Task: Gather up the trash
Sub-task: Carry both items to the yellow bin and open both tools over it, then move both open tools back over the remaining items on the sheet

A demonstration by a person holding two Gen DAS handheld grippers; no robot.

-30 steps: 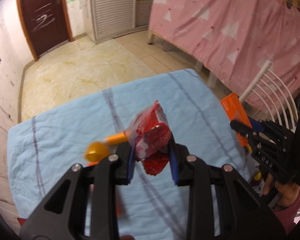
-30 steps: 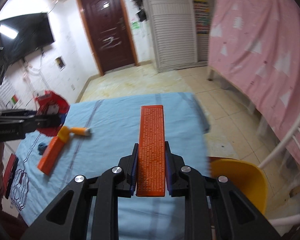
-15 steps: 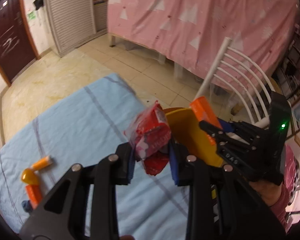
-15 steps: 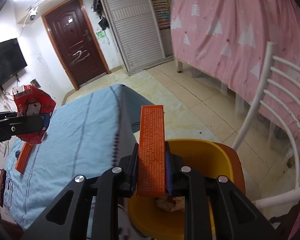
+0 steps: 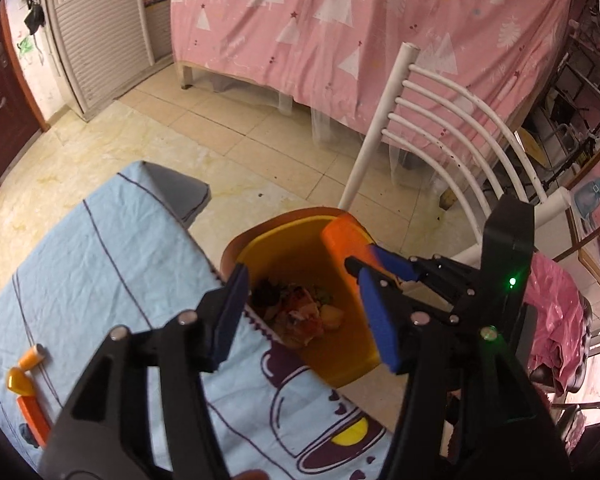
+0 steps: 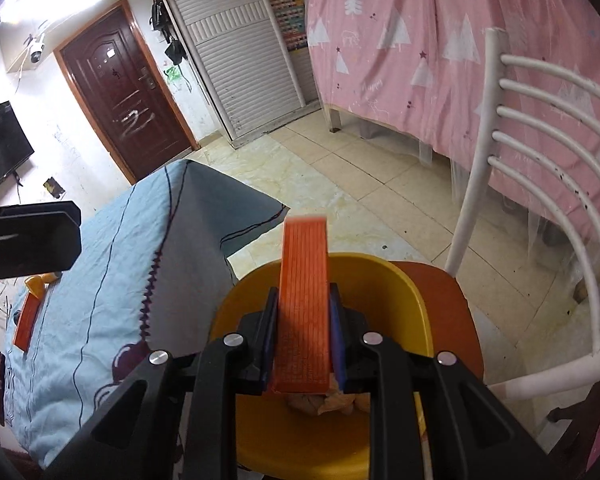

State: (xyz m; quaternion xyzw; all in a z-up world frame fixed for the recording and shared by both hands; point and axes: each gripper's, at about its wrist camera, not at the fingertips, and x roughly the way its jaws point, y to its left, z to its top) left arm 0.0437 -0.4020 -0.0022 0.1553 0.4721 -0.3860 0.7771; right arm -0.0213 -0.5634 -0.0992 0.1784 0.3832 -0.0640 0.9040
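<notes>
My left gripper hangs over the yellow bin beside the table. Its jaws are opening and nothing is between them. Below them, mixed trash with reddish scraps lies in the bin. To the right, my right gripper is shut on a flat orange strip over the bin's far side. In the right wrist view the right gripper clamps the ribbed orange strip, which sticks out forward above the yellow bin. Crumpled trash shows under it.
The bin stands on an orange chair seat with a white barred back. The table's light blue cloth carries small orange and yellow pieces and another orange strip. A pink bed curtain lies beyond the tiled floor.
Both grippers swung from over the table to over the yellow bin. The left gripper opened and the red wrapper it held is gone from its fingers. The right one still grips the orange strip.
</notes>
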